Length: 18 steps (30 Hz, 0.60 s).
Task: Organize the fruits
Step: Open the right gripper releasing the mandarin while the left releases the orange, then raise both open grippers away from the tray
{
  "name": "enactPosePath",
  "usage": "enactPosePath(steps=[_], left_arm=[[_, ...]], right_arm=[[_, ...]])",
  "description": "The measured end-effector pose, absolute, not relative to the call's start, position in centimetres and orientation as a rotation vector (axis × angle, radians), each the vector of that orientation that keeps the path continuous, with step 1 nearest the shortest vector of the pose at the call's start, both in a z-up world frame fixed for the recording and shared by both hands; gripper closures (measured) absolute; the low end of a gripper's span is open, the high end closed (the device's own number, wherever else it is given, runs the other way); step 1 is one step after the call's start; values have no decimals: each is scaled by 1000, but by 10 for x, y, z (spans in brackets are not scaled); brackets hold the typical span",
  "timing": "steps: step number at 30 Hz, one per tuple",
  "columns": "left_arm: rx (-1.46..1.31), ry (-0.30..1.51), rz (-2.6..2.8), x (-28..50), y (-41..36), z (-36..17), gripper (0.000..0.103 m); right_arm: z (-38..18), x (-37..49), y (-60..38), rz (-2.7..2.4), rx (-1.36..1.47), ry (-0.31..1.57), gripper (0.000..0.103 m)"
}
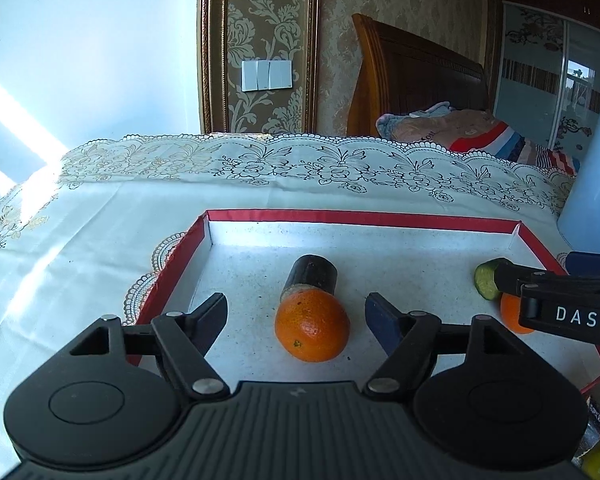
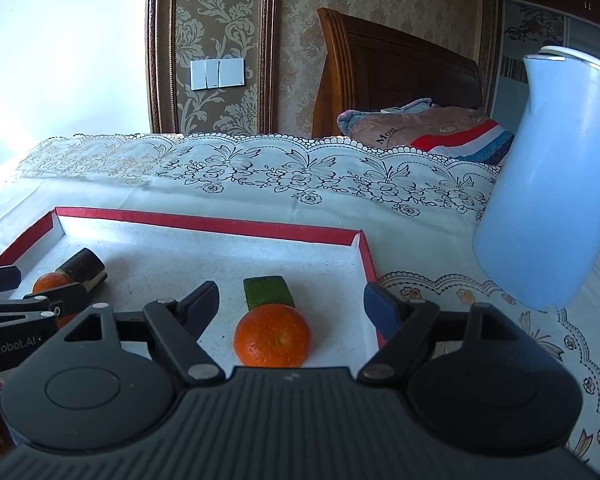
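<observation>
A red tray [image 1: 172, 268] with a white floor holds four things. One orange [image 1: 312, 325] touches a dark round stub [image 1: 313, 274] at its 12 o'clock. Another orange [image 2: 273, 335] touches a green cucumber piece [image 2: 268, 290] at its 12 o'clock.

The right gripper [image 1: 496, 276] reads "DAS", the left gripper [image 2: 28, 284] "enRobot.AI", the pillow [image 2: 420, 128] "Mosi".

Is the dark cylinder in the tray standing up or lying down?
Lying down. The dark cylinder rests on its side on the tray floor, its near cut end against the orange.
</observation>
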State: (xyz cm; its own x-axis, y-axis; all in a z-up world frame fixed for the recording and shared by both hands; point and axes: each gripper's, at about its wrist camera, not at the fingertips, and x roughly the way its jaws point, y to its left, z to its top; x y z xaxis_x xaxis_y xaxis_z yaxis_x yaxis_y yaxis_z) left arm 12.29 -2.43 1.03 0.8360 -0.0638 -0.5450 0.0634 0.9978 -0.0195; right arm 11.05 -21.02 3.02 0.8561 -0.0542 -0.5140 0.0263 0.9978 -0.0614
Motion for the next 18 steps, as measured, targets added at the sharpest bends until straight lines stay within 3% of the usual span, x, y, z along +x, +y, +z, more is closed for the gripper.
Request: enactPosePath(steps=[18], left_arm=[[29,532,-39,110,-22,19,25]], right_arm=[[35,93,-216,-48,-22,509,9]])
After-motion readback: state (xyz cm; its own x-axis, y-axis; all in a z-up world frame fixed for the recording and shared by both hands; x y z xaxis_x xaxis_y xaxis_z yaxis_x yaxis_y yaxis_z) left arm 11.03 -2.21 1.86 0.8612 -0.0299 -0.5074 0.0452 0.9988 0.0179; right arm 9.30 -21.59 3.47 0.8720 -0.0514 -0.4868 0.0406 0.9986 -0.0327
